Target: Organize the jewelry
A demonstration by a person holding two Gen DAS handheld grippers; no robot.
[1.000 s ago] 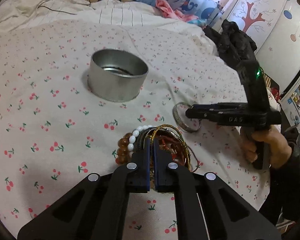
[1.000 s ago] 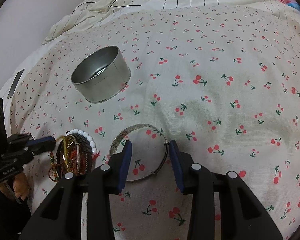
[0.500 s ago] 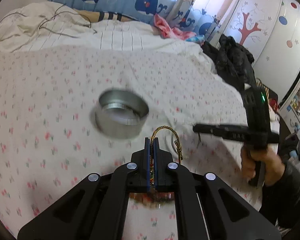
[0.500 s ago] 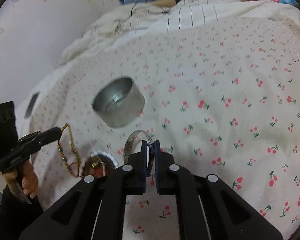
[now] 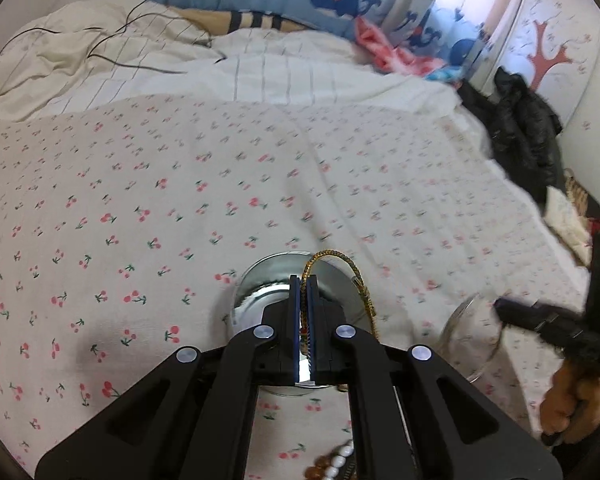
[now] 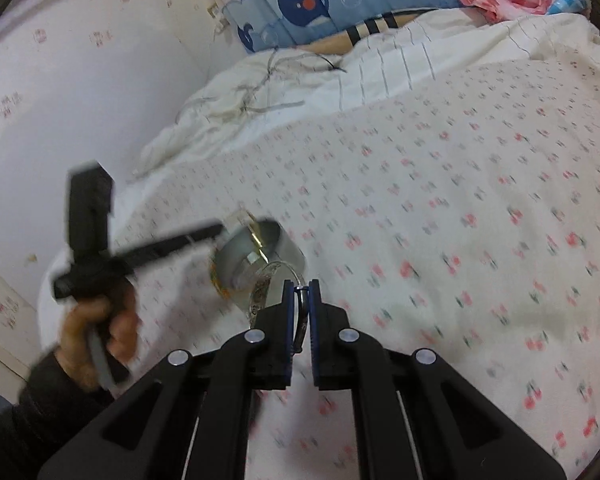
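My left gripper (image 5: 304,280) is shut on a gold braided bracelet (image 5: 346,268) and holds it right above the round silver tin (image 5: 256,300). My right gripper (image 6: 301,286) is shut on a thin silver bangle (image 6: 266,280) and holds it in the air beside the tin (image 6: 284,246); the bangle also shows in the left wrist view (image 5: 466,340), blurred. The left gripper (image 6: 220,230) shows in the right wrist view over the tin's rim. Several bead bracelets (image 5: 332,466) lie on the sheet below my left gripper.
The cherry-print sheet (image 5: 140,200) covers the bed. A rumpled white duvet (image 5: 80,68) with thin cables lies at the back. Dark clothing (image 5: 528,132) sits at the bed's right edge. A white wall (image 6: 80,100) is left of the bed.
Both grippers have lifted their bracelets off the sheet and moved toward the tin. The right gripper shut on the silver bangle one second ago. The left now hangs over the tin.
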